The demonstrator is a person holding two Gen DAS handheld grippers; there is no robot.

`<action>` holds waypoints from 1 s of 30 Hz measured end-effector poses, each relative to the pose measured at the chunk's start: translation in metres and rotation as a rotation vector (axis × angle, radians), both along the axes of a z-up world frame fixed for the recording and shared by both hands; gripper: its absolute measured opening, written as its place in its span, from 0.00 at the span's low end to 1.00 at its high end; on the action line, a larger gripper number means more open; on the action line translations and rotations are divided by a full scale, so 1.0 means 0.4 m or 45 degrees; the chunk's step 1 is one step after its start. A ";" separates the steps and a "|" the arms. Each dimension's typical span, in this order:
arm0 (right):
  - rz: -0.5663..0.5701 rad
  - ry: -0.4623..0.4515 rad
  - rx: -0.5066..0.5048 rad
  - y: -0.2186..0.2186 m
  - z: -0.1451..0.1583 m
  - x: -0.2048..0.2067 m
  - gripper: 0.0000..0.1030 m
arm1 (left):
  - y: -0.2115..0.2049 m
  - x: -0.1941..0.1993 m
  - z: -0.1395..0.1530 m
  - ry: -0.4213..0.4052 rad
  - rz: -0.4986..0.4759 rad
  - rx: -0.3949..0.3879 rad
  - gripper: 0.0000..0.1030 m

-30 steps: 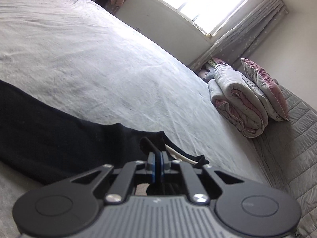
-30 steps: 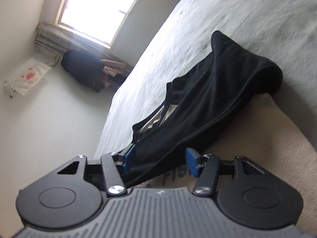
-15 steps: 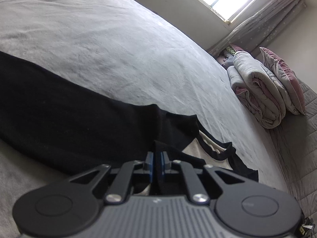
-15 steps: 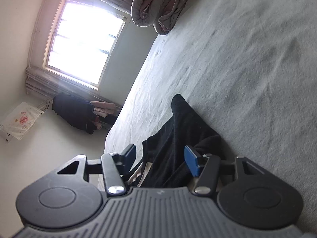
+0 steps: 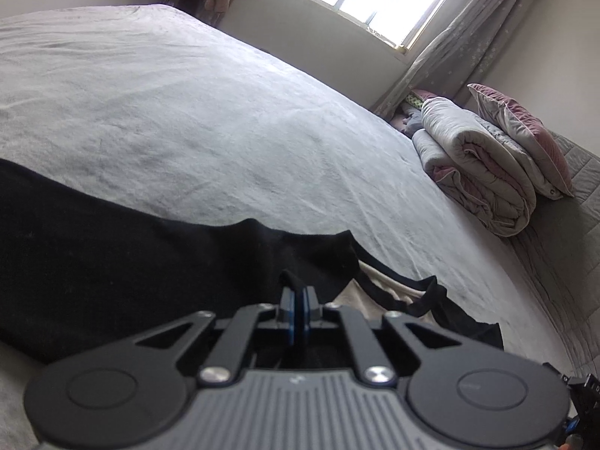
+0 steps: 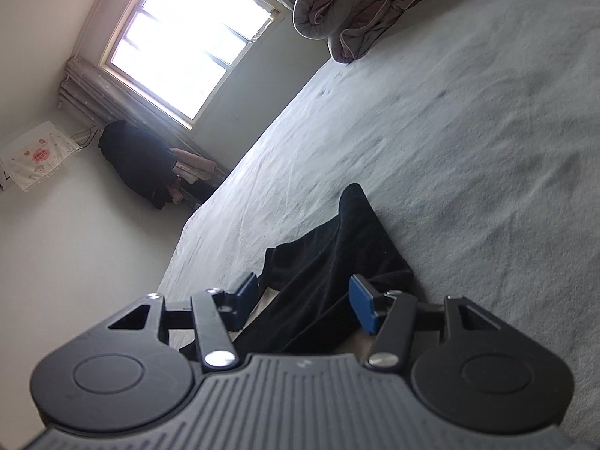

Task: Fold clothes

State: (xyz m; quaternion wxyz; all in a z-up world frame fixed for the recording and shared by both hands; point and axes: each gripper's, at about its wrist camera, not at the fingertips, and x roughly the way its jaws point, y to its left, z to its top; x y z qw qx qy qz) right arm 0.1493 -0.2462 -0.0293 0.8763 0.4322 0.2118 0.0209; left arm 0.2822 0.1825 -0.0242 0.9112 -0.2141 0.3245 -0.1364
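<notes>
A black garment point(image 5: 131, 262) with a beige lining point(image 5: 378, 285) at its opening lies across the grey bed point(image 5: 187, 112). My left gripper point(image 5: 299, 302) sits low over it, its jaws closing, the blue pads almost touching and pinching a small raised fold of the black cloth. In the right wrist view the same garment point(image 6: 337, 262) runs away from me in a bunched strip. My right gripper point(image 6: 303, 296) is open, its pads spread to either side of the strip and not pressing on it.
A rolled grey-pink quilt point(image 5: 476, 172) and a pillow point(image 5: 525, 131) lie at the head of the bed, the quilt point(image 6: 360, 3) also in the right wrist view. Dark clothes hang on a rack point(image 6: 138, 157) under the window point(image 6: 187, 41). Bare bed sheet point(image 6: 468, 150) spreads beyond the garment.
The garment, lifted and stretched a second ago, now rests bunched on the bed. My left gripper sank a little with its fold. The right gripper swung sideways, still open.
</notes>
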 end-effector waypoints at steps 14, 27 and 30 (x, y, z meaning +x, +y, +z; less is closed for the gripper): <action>0.014 0.003 -0.211 -0.002 0.027 0.011 0.57 | 0.018 0.055 -0.007 -0.015 0.112 0.104 0.05; 0.163 0.085 -0.725 0.080 0.021 0.063 0.35 | -0.017 -0.023 -0.011 0.001 -0.020 0.224 0.09; 0.223 0.128 -0.851 0.108 -0.007 0.053 0.33 | -0.030 -0.039 -0.028 0.018 -0.056 0.282 0.10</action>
